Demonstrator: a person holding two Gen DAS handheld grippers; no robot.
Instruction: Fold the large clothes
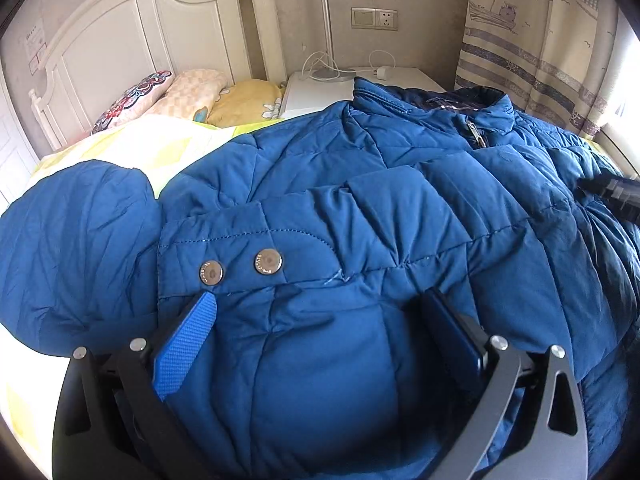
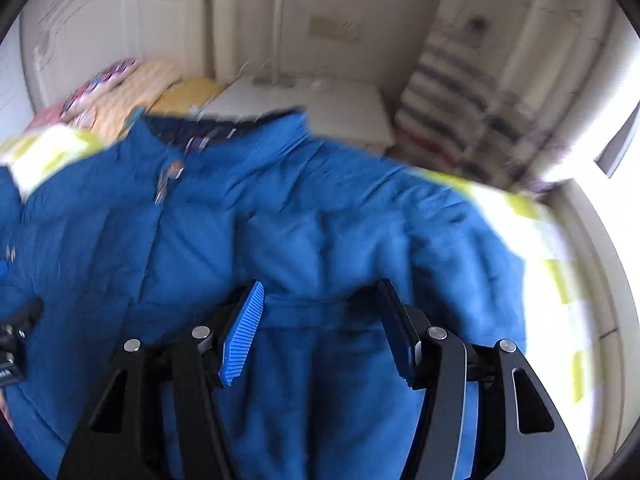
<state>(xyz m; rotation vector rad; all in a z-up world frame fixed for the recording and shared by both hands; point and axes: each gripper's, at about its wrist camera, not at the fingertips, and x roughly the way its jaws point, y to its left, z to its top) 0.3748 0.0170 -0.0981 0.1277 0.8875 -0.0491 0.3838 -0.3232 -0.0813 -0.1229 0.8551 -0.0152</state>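
A large blue quilted jacket (image 1: 400,208) lies spread on the bed, collar and zipper at the far side, a sleeve cuff with two metal snaps (image 1: 240,268) folded over its front. My left gripper (image 1: 316,300) is open, its blue-padded fingers (image 1: 188,344) resting over the jacket's puffed fabric just behind the cuff. In the blurred right wrist view the jacket (image 2: 280,220) fills the frame and my right gripper (image 2: 320,292) is open just above it. The right gripper also shows at the far right of the left wrist view (image 1: 616,192).
The bed has a yellow-and-white sheet (image 1: 152,148). Several pillows (image 1: 192,92) lie against the white headboard (image 1: 120,48). A white nightstand (image 1: 316,92) with a lamp base and cables stands behind the jacket. A patterned curtain (image 1: 540,52) hangs at the right.
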